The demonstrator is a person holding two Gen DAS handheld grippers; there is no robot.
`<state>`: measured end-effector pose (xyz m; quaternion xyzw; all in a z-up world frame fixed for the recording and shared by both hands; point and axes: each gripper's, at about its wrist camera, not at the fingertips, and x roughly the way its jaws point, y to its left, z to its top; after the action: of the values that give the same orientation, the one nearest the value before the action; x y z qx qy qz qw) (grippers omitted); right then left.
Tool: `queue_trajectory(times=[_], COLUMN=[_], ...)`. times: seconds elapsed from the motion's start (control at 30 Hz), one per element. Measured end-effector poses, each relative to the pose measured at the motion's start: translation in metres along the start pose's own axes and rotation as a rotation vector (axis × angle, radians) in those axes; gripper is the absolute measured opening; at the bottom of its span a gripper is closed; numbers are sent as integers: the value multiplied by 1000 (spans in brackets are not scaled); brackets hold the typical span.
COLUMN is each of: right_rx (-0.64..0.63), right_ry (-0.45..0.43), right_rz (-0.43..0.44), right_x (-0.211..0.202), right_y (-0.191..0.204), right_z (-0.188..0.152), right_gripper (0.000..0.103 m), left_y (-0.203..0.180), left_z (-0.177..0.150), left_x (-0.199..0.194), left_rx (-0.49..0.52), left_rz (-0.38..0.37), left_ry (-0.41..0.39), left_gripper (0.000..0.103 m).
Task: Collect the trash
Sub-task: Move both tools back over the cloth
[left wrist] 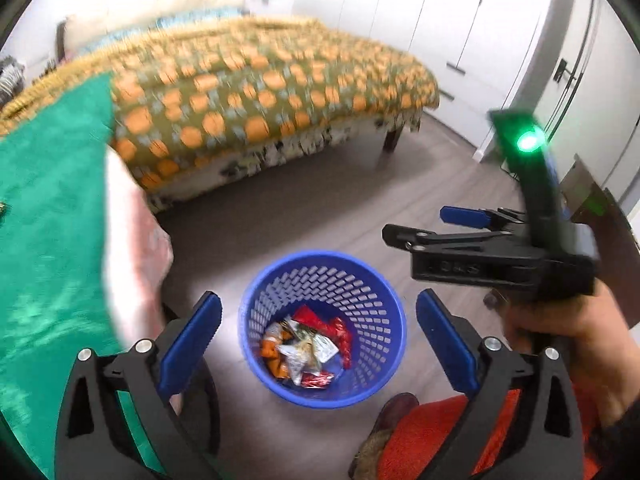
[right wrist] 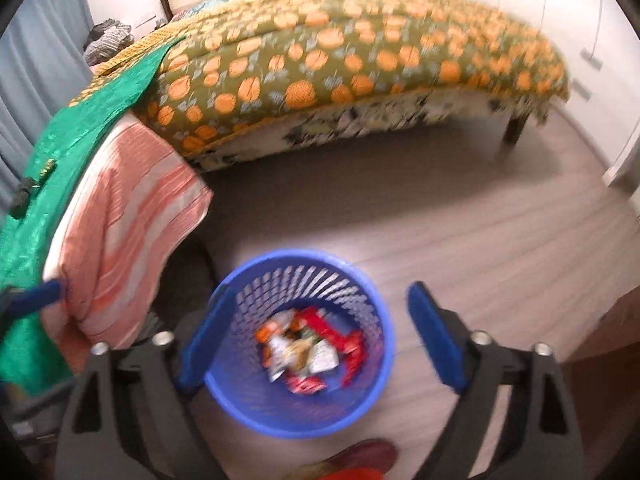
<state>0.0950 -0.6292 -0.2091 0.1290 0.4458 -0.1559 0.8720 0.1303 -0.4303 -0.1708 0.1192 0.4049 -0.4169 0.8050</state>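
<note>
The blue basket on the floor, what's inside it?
The blue basket holds a pile of crumpled wrappers: red, orange, and silver-white. They cover the bottom, so anything beneath them is hidden.

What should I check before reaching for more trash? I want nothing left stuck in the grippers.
1. Left gripper open, nothing between the pads: ok.
2. Right gripper open, nothing between the pads: ok.
3. Bin upright on the floor: ok.
4. Wrappers inside the bin, none on its rim: ok.
5. Floor around the bin free of litter: ok where visible.
6. More trash on the green cloth: cannot tell.
</note>
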Motion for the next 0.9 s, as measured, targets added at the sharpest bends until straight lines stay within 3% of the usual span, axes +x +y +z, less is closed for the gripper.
queue_trajectory(times=[0.13,0.23,0.4,0.53,0.7,0.77,0.9], right_rx=[-52,-98,-179,-297,-436,-455,-495], right_ry=[-114,-149,-170,-150,-83,-46,-13], right_rz=[-64,-79,2,145,244,271,243], right_x=[-17,-23,-44,-53,-38,-21,6], right_y=[21,45,118,221,334,368,403], right_z=[0,-3,-5,-5,2,5,1], right_gripper=[91,92,92,92,93,93,93], left_y=[24,55,121,185,254,274,303], left_z=[-19,-42,-83,-112,-133,-138,-141], left_x=[-54,-88,-132,-169,-205,-215,-225], left_rx=[-13,-57,-96,-156,-219,-252,-297], left_rz=[34,92,237,366,515,543,551], left_ry=[-60,-73,-42,-27,-20,-15,-1], left_gripper=[98,98,98,98,98,98,98])
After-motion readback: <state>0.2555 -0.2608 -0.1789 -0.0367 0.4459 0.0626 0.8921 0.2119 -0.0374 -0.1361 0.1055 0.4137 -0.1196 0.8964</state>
